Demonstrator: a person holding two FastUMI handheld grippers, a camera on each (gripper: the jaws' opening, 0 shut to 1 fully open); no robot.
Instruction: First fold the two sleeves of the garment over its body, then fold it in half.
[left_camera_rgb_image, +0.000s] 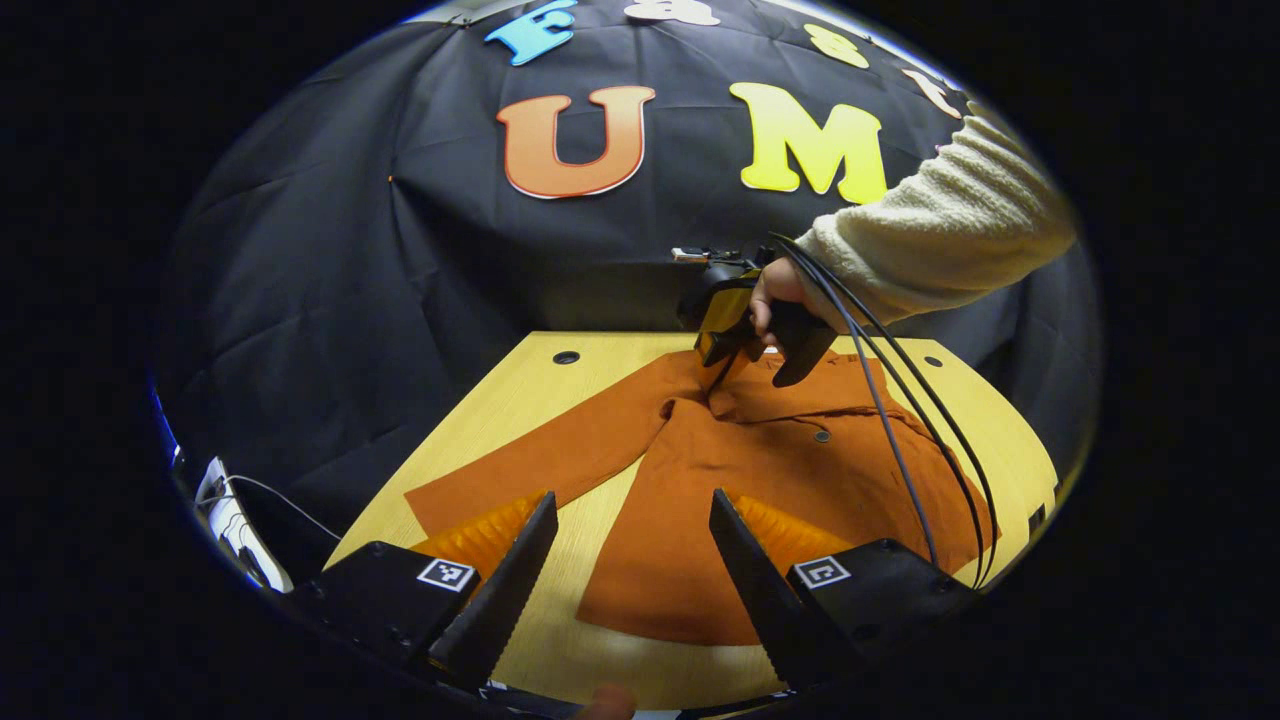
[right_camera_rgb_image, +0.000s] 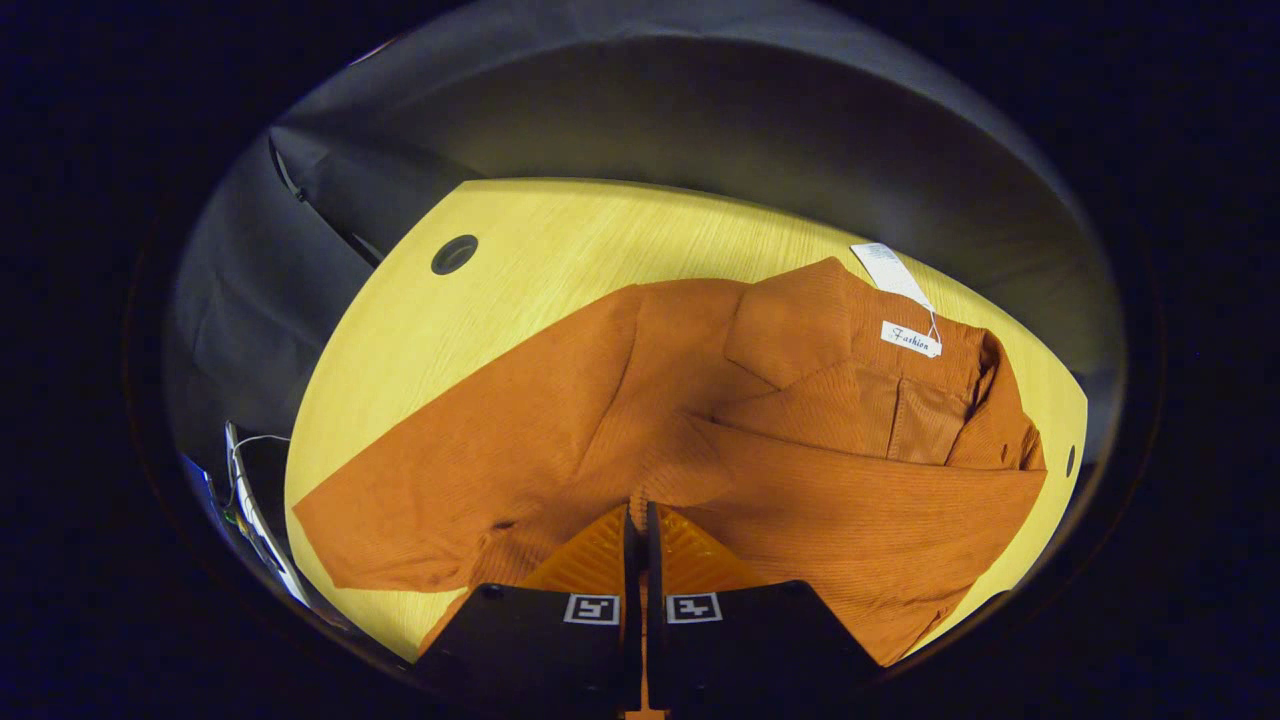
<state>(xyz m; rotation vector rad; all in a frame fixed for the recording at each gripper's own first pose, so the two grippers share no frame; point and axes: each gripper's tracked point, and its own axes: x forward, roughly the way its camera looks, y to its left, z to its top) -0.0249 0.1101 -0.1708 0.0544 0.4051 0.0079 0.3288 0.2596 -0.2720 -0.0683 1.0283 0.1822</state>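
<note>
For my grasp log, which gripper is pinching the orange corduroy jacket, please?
The right gripper, closed on the orange corduroy jacket; the left gripper is open.

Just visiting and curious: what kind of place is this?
Probably a recording booth for a clothes-folding demonstration: black cloth wall, a wooden table bearing an orange garment, and a person's hand working a hand-held gripper.

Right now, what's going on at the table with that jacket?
A person is folding an orange jacket on the wooden table with two handheld grippers. The right gripper, fingers closed together, pinches the fabric near the collar. The left gripper hangs open above the hem. One sleeve lies stretched out to the side, not yet folded; the other appears laid across the body.
</note>
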